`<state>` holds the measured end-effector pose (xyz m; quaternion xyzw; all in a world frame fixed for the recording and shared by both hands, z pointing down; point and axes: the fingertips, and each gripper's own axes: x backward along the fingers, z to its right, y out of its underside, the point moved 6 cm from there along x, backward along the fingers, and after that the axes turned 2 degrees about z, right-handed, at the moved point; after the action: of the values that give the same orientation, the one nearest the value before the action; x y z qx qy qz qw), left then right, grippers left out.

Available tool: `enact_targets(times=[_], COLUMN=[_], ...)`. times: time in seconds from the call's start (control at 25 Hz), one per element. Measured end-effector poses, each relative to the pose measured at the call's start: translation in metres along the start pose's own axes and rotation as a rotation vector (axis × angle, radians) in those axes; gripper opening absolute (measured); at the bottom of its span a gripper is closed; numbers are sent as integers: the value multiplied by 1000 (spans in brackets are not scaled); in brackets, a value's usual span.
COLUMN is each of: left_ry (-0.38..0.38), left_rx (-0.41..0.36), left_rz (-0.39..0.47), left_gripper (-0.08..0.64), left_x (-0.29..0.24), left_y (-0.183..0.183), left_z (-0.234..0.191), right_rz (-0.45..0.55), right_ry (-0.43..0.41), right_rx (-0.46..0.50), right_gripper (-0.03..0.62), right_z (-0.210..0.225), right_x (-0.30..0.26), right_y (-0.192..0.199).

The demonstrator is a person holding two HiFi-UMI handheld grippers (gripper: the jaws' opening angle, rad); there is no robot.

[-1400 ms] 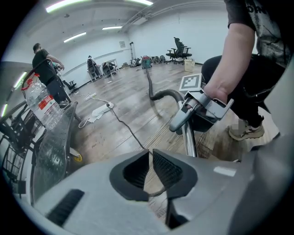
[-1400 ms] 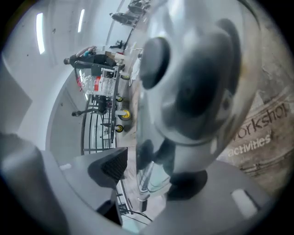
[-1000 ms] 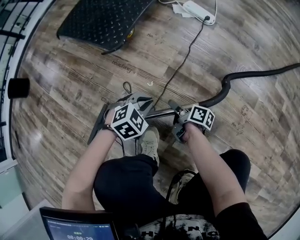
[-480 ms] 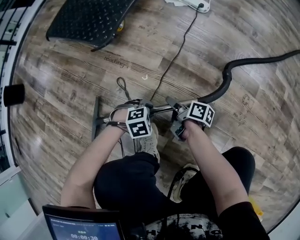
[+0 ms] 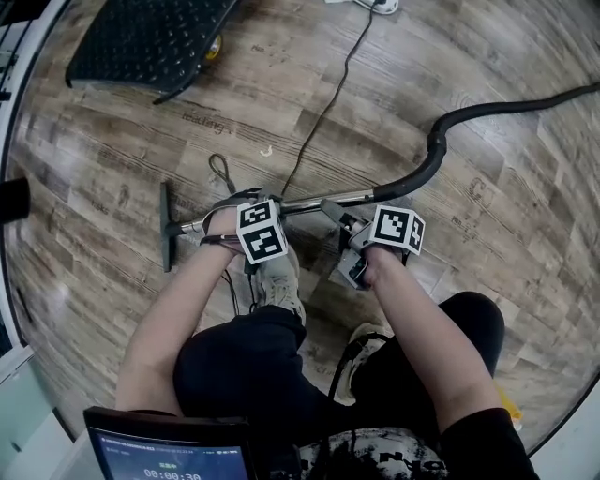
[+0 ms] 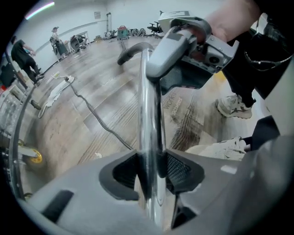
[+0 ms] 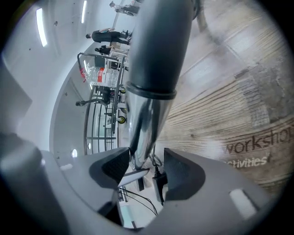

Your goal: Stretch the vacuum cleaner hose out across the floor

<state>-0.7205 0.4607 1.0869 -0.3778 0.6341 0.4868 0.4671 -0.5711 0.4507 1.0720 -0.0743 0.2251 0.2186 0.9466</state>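
Note:
The vacuum wand's chrome tube [image 5: 300, 202] lies across the floor from its black floor nozzle [image 5: 167, 228] to the handle end. From there the black hose [image 5: 441, 131] curves up and away to the right. My left gripper [image 5: 234, 214] points down onto the tube. Its jaws have just been closing, and both pads [image 6: 181, 172] touch the tube [image 6: 149, 133]. My right gripper [image 5: 336, 208] is at the handle end. Its jaws have just been opening, and the tube [image 7: 142, 133] stands between them with a gap on one side.
A black ribbed mat [image 5: 141, 37] lies at the far left. A thin power cable [image 5: 323, 103] runs from a power strip [image 5: 375, 5] toward the wand. The person's shoes [image 5: 277, 281] are just below the tube. A screen [image 5: 169, 459] sits at the bottom edge.
My left gripper has come down from above the wand and leftward onto the chrome tube. The right gripper has stayed by the handle end.

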Motion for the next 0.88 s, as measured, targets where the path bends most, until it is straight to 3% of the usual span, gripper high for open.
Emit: enact_targets(times=[0.12, 0.24, 0.4, 0.64, 0.76, 0.88], left_ry=[-1, 42, 62, 34, 30, 26], left_rx=[-19, -27, -59, -35, 4, 3], left_rz=[-29, -42, -47, 69, 142, 162], left_gripper=[167, 166, 169, 189, 147, 98], left_x=[-9, -22, -20, 20, 41, 49], left_y=[5, 8, 8, -6, -16, -18], left_z=[-4, 3, 12, 5, -2, 0], right_rz=[-37, -76, -69, -52, -56, -42], right_ry=[28, 4, -13, -51, -20, -26], right_rx=[38, 92, 114, 138, 137, 155], right_gripper=[208, 123, 107, 97, 97, 93], right_z=[-3, -19, -18, -27, -16, -19], right_x=[15, 24, 29, 24, 22, 22], right_y=[10, 15, 3, -10, -12, -16])
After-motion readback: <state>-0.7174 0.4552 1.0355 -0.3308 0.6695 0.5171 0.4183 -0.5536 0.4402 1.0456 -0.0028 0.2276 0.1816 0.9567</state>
